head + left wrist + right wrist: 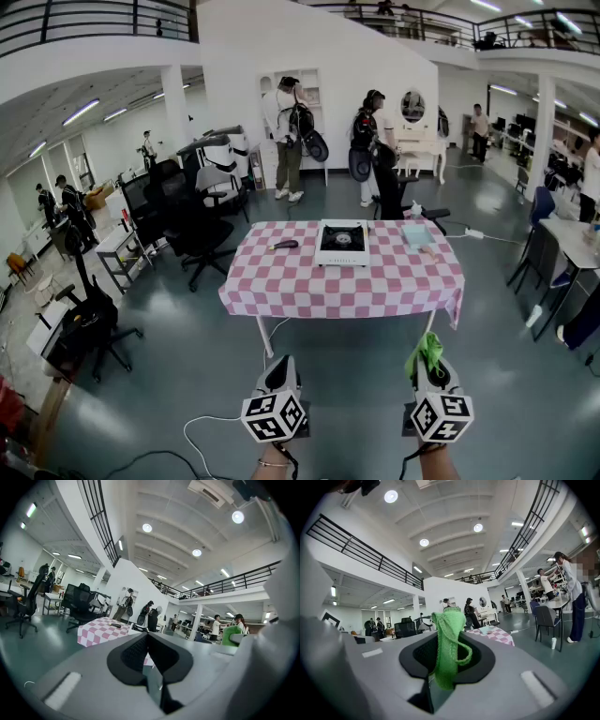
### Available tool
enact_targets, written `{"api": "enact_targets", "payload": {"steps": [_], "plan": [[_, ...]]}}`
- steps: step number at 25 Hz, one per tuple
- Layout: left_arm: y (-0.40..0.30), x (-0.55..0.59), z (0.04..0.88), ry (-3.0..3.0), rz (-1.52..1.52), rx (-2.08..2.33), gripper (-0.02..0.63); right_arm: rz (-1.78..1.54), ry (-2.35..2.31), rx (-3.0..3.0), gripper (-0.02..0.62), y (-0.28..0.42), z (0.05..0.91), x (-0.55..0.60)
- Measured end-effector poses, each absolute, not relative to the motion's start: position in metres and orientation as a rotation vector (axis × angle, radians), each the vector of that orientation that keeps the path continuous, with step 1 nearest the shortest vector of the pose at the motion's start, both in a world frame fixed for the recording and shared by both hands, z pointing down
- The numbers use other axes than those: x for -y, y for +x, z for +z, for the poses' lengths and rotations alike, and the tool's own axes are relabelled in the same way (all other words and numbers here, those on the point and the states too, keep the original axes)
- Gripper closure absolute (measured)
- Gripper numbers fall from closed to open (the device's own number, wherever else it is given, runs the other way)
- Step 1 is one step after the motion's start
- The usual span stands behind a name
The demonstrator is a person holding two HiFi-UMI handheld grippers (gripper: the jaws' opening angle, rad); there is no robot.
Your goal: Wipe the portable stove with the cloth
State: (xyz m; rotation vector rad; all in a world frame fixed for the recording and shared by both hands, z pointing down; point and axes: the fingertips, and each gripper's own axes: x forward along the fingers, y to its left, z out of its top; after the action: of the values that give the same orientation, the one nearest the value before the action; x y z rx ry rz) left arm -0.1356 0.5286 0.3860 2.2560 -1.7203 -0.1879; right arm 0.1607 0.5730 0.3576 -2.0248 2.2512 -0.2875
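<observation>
The person stood well back from the worktop (309, 292), which carried a pink-and-white checked cover and stood out in the middle of a grey floor (356, 375). The portable stove (343, 241) sat near the far edge of that worktop, roughly at its centre, white-bodied with a black burner on top. A small dark object (283, 245) lay to its left, and a pale blue item (416, 234) lay to its right; neither touched the stove. Both tools were held low in the foreground, well apart from the worktop and pointing towards it. The left tool (278, 372) had its jaws pressed together with nothing between them, as the left gripper view showed plainly. The right tool (428, 364) pinched the cloth (446, 645), a bright green knitted piece that stood up in a bunch from between the jaws and drooped over in a loop at one side. In the head view the same green bunch stuck out above the right tool's tip. Black office chairs (202, 211) stood to the left of the worktop, and several people (289, 131) stood beyond it near a white wall.
</observation>
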Motion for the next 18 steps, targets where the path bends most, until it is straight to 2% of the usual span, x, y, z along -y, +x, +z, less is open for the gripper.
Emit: {"api": "enact_targets", "payload": {"steps": [18], "plan": [[-0.168,-0.495,0.385,2.288,-0.191,1.677,0.606,-0.339,-2.113,-2.126,0.518,0.147,0.362,-0.548]]}}
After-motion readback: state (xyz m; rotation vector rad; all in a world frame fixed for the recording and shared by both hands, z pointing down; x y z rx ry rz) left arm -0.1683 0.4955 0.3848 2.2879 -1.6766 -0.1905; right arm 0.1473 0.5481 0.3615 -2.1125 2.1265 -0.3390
